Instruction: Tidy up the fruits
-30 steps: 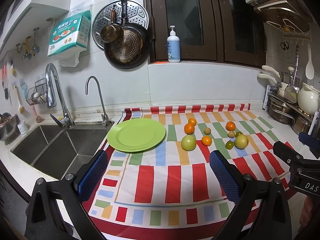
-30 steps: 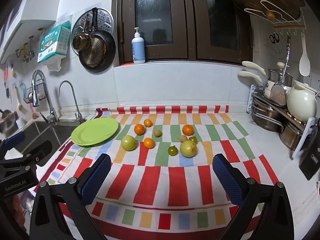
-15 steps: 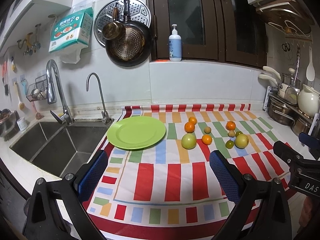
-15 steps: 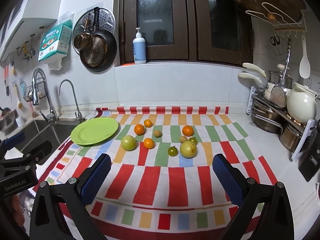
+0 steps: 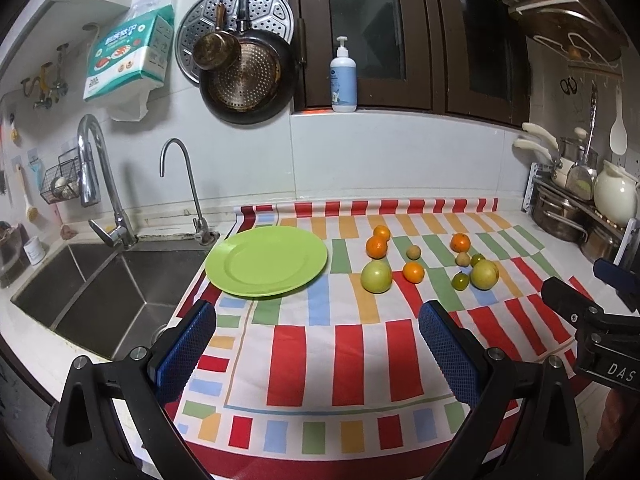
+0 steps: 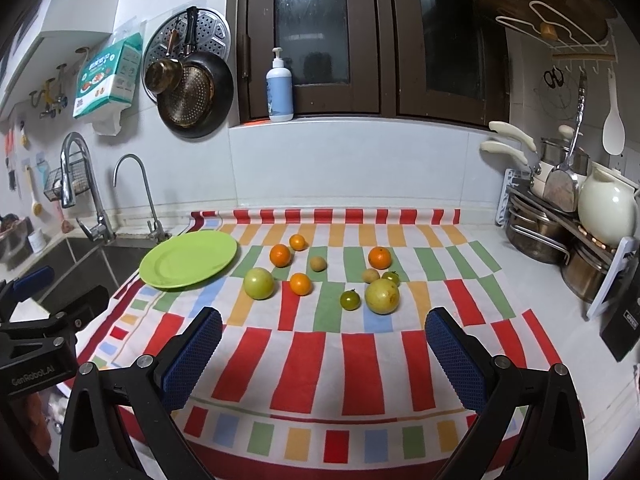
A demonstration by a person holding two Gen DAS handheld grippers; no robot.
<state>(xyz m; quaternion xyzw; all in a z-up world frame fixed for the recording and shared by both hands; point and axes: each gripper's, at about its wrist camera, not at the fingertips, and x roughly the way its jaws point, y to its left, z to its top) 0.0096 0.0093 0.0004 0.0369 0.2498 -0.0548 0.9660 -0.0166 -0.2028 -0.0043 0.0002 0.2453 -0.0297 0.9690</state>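
Note:
An empty green plate (image 5: 266, 261) (image 6: 189, 258) lies on the striped cloth beside the sink. To its right several loose fruits lie on the cloth: small oranges (image 5: 376, 247) (image 6: 280, 255), a big yellow-green fruit (image 5: 376, 276) (image 6: 259, 283), another big one (image 5: 484, 274) (image 6: 382, 296), small green ones (image 6: 350, 300) and small tan ones (image 6: 318, 263). My left gripper (image 5: 318, 344) is open and empty, near the cloth's front. My right gripper (image 6: 324, 350) is open and empty, in front of the fruits.
A steel sink (image 5: 92, 284) with two taps lies left of the plate. Pots and a white jug (image 6: 604, 212) stand on a rack at the right. A soap bottle (image 5: 343, 76) stands on the window ledge. Pans hang on the wall.
Both grippers have shifted slightly; the left view has turned a little to the left. Plate and fruits have not moved.

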